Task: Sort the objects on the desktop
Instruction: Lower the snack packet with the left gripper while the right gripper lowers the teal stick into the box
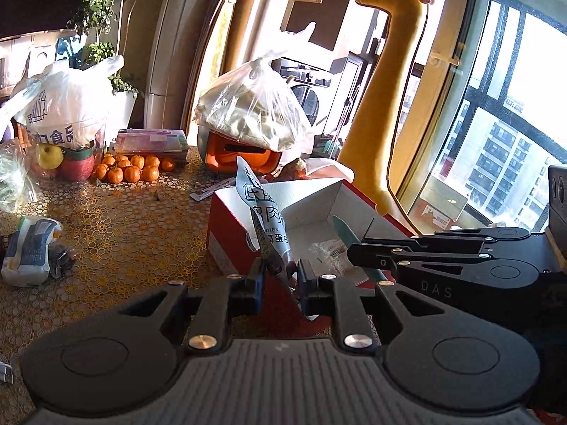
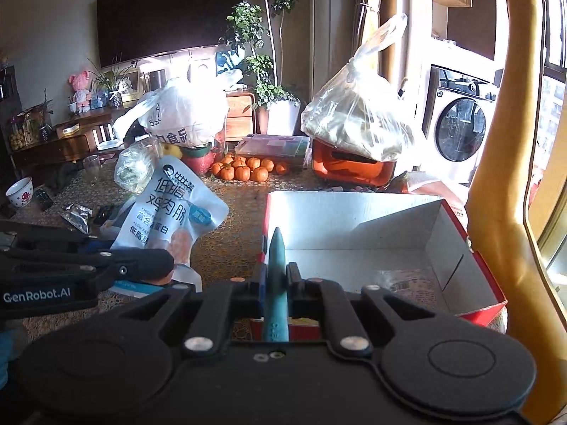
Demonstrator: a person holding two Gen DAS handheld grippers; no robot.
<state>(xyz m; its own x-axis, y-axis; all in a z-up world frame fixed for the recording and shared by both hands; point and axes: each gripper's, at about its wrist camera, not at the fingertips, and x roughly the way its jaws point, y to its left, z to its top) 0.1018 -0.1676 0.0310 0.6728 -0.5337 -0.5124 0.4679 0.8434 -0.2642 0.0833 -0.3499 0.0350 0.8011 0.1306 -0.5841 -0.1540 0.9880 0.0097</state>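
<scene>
My left gripper (image 1: 280, 278) is shut on a light-blue snack packet (image 1: 264, 219) and holds it upright at the near left edge of a red cardboard box (image 1: 230, 233) with a white inside. My right gripper (image 2: 276, 283) is shut on a teal pen-like tool (image 2: 276, 272), pointing it over the box's (image 2: 471, 304) near rim. The packet (image 2: 173, 209) and the left gripper (image 2: 149, 265) show at the left of the right wrist view. The right gripper (image 1: 368, 258) and the teal tool (image 1: 345, 235) show over the box in the left wrist view. A clear wrapper (image 1: 329, 251) lies inside the box.
On the patterned tablecloth (image 1: 117, 233) stand a pile of tangerines (image 1: 131, 168), a white bag over fruit (image 1: 67, 113), an orange container (image 1: 241, 157) under a clear bag, a flat plastic case (image 1: 152, 141) and a blue-white packet (image 1: 30, 251). A yellow giraffe figure (image 1: 386, 88) stands right of the box.
</scene>
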